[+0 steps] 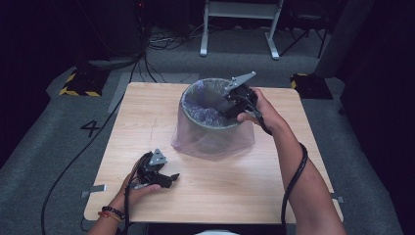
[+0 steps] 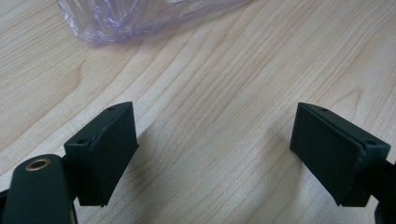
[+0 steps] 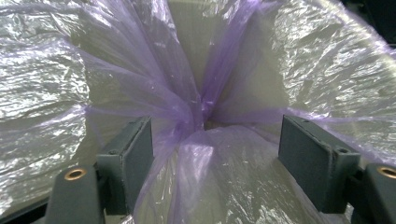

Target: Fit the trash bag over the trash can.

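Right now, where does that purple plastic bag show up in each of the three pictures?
High view: the purple bag sits mid-table, lining a bin and draped down its outside.
Left gripper view: a crumpled edge of it lies at the top left.
Right gripper view: it spreads across the frame, bunched between the open jaws.
Shared landmark: the bag's crinkled purple film.

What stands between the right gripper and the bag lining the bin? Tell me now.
Nothing visible. The right gripper reaches over the rim into the bin, and in the right gripper view its open jaws sit either side of a gathered fold of the purple bag, with only plastic ahead of them.
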Demonstrator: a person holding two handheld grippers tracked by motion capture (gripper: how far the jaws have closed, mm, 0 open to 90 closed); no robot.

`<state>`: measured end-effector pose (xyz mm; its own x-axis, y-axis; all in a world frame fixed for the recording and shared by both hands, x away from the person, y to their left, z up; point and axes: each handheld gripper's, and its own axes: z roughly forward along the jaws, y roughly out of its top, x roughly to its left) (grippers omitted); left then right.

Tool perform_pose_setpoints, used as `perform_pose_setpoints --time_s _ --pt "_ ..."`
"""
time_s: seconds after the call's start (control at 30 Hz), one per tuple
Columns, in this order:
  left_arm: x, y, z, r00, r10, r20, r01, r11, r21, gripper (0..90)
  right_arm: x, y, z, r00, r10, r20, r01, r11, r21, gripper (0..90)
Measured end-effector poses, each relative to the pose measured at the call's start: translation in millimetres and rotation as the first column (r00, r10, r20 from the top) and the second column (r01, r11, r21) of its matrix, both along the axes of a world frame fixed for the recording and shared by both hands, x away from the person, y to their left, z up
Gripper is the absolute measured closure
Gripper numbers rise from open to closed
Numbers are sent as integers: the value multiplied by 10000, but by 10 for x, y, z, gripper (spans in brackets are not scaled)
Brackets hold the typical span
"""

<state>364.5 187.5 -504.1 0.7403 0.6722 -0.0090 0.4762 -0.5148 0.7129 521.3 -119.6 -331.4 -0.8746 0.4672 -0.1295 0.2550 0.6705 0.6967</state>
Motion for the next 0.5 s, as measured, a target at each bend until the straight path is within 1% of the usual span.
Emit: perform_pose_setpoints --time_s 0.07,0.1,0.17,0.3,0.4,0.47,0.5 --pt "0 0 0 10000 -1 2 1 10000 -3 143 3 26 -13 10000 14 -89 -15 9998 -185 264" --pt "1 0 -1 10000 -6 6 6 10000 -12 143 3 26 -13 10000 14 -89 -15 9998 -185 264" --pt "1 0 -1 10000 -8 0 8 10000 -17 144 -4 54 -26 9999 80 -94 -84 9988 -489 263" --pt "3 -2 -1 10000 -17 -15 17 10000 -26 143 5 58 -27 9996 126 -262 -142 9980 -611 257" --pt "3 -3 -1 10000 -19 -17 19 10000 -24 143 12 60 -26 9995 105 -313 -125 9978 -655 254" --pt "3 -3 -1 10000 -21 -14 21 10000 -25 143 9 60 -18 9997 79 -243 -94 9979 -644 256" --pt "3 -3 -1 10000 -20 -16 20 10000 -26 143 -1 47 3 10000 9 -15 -10 9994 -341 261"
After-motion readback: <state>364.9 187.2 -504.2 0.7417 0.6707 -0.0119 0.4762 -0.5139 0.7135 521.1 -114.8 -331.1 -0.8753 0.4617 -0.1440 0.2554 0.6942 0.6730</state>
